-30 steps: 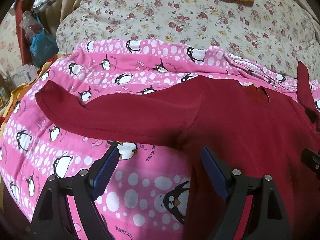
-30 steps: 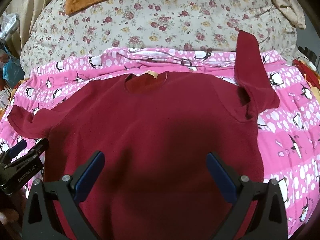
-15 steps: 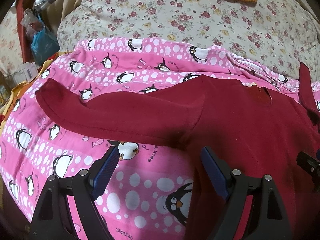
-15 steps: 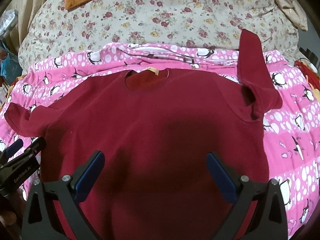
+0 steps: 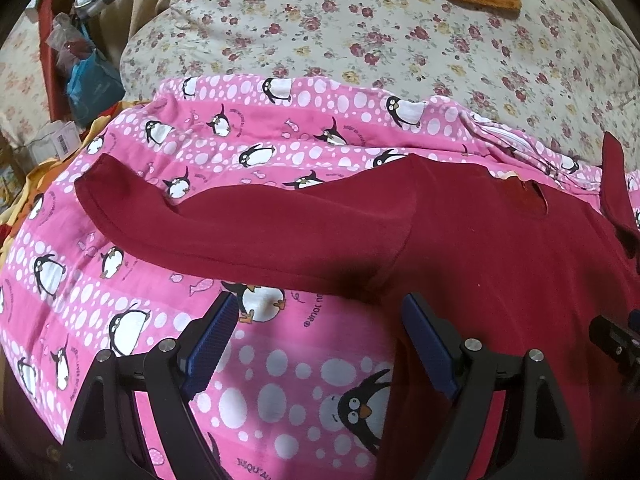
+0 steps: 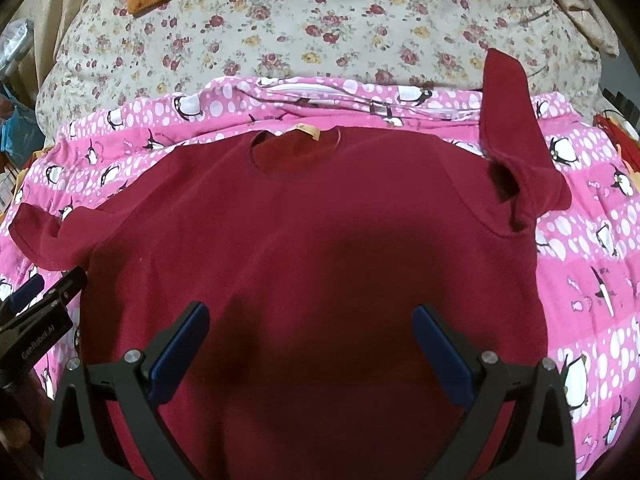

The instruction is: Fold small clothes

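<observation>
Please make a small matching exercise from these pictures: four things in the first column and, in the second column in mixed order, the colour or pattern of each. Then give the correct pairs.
Column 1:
1. sweater
2. blanket under the sweater
3. bedcover behind it
4. finger pads of the right hand-held gripper

Column 2:
A. cream with small red and yellow flowers
B. dark blue
C. plain dark red
D. pink with white dots and penguins

Pairs: 1-C, 2-D, 3-A, 4-B
</observation>
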Demonstrator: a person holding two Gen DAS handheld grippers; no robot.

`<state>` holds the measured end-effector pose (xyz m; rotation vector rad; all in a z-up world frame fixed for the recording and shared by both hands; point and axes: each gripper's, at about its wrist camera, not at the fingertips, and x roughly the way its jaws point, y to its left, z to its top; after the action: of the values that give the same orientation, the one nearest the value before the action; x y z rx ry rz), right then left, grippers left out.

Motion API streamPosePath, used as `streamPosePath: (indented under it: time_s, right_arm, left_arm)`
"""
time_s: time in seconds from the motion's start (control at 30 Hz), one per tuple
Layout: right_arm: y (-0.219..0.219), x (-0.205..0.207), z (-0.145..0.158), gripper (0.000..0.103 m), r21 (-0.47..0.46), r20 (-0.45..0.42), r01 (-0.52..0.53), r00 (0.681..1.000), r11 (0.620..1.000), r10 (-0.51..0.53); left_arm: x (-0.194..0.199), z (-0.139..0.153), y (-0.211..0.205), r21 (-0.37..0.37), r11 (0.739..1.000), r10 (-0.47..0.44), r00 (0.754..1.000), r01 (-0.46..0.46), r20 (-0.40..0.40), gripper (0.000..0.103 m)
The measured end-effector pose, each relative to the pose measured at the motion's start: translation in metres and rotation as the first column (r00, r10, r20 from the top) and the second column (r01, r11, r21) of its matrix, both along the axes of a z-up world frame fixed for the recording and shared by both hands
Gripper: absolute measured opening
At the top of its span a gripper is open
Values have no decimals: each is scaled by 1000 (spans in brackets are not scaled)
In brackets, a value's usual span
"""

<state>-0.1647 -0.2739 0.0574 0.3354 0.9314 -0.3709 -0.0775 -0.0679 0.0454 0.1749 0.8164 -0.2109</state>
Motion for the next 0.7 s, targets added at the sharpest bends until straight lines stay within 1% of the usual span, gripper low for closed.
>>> streamPosePath:
  time_s: [0.7]
  right_arm:
    - [3, 3, -5, 103, -3, -22, -12, 1000, 1000, 12]
  left_arm:
    - [3, -1, 7, -8, 1000, 21, 1000, -21, -11, 67]
